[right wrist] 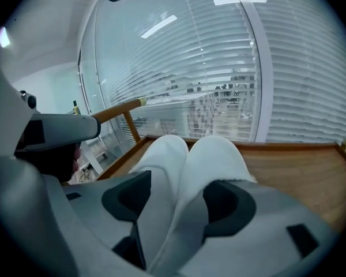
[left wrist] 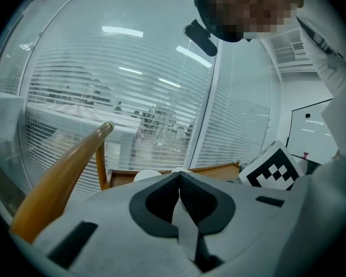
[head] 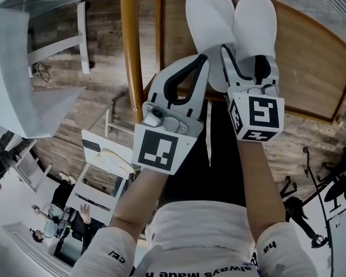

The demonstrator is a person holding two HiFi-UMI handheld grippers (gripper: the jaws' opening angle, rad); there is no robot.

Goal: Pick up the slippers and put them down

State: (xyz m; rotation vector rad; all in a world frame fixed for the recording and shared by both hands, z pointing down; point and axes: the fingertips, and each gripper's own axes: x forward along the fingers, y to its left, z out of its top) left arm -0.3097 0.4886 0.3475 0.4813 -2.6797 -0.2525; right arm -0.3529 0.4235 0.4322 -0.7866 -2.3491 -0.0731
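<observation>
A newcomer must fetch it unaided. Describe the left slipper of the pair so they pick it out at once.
Look for the wooden surface with a raised rim in front of the person. Two white slippers lie side by side on it, rounded toes pointing away. The left slipper is the one nearer the honey-coloured wooden post; its twin lies farther from that post.
</observation>
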